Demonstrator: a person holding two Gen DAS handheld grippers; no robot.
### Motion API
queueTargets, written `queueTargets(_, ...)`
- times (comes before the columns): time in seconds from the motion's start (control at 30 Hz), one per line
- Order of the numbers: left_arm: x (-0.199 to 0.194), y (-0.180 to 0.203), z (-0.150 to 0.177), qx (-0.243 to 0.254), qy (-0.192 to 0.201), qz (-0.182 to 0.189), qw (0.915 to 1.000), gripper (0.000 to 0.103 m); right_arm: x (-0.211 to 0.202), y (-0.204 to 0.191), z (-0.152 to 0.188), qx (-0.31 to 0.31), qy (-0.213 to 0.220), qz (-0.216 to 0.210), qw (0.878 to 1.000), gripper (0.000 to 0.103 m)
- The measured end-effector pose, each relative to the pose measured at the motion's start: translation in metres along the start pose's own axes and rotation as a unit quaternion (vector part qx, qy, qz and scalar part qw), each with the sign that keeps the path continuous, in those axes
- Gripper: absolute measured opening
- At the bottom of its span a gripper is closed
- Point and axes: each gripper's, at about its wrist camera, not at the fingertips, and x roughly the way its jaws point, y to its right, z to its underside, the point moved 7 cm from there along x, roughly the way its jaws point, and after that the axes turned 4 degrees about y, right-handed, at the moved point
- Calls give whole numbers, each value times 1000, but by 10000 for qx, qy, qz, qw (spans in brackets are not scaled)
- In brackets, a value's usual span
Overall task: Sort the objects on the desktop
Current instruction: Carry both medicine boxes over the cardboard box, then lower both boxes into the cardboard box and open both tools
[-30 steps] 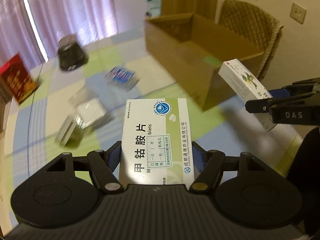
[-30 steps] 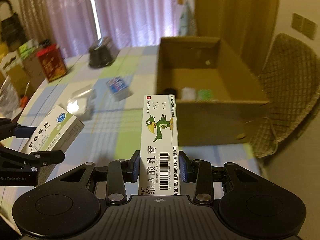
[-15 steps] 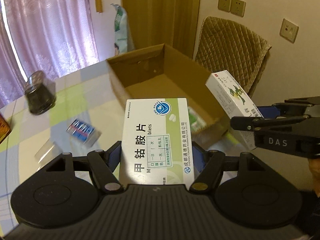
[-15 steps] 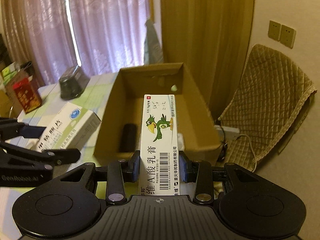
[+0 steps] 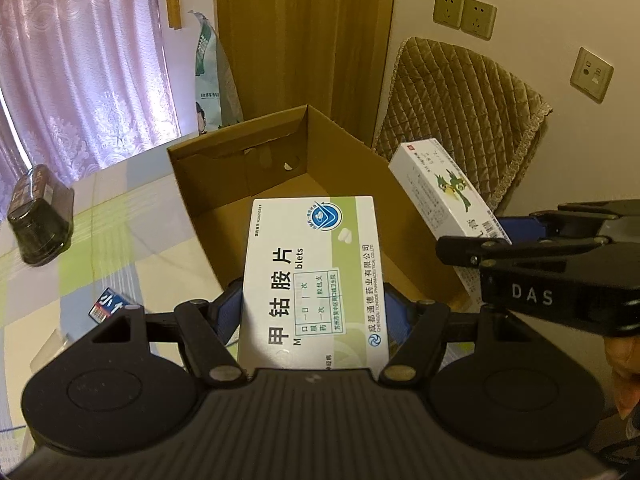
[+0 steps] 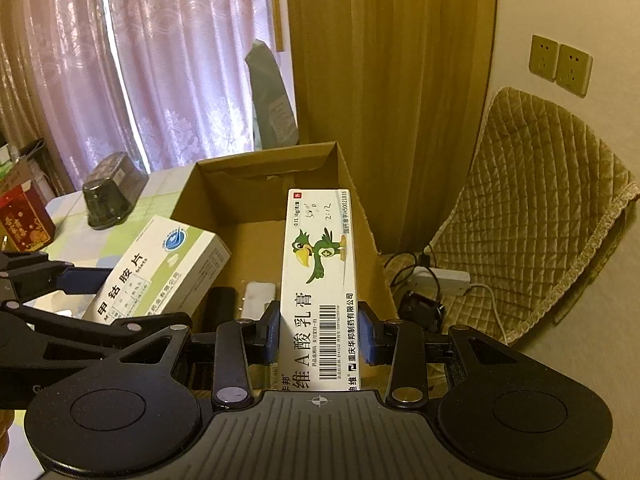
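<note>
My left gripper (image 5: 314,312) is shut on a white-and-green tablet box (image 5: 314,276), held above the near end of the open cardboard box (image 5: 240,152). My right gripper (image 6: 318,332) is shut on a long white ointment box with a green parrot (image 6: 320,276), also over the cardboard box (image 6: 264,164). Each gripper shows in the other's view: the right gripper (image 5: 484,240) with the parrot box (image 5: 444,188), the left gripper (image 6: 64,280) with the tablet box (image 6: 160,268). A black item (image 6: 218,306) and a white item (image 6: 258,296) lie inside the cardboard box.
On the checked tablecloth (image 5: 120,248) stand a dark plastic tub (image 5: 40,216), a small blue packet (image 5: 106,304) and a red box (image 6: 24,220). A quilted chair (image 6: 540,216) and a power strip with cables (image 6: 436,280) lie right of the box. Curtains hang behind.
Both grippers with their boxes have moved forward and closer to the cardboard box, from above the table to over its opening. Both stay shut on their boxes.
</note>
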Motion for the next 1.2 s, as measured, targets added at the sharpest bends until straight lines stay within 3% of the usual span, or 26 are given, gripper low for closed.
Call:
queueTargets(0.87, 34, -7, -6, -129, -48, 46, 9999, 67, 34, 14, 2, 73, -241, 115, 9996, 37)
queueTargets(0.97, 33, -12, -8, -224, 82, 40, 9997, 75, 36, 15, 2, 70, -242, 118, 9996, 37)
queueTargets(1.2, 26, -27, -6, -360, 95, -26, 9993, 75, 36, 15, 2, 50, -233, 116, 9996, 37)
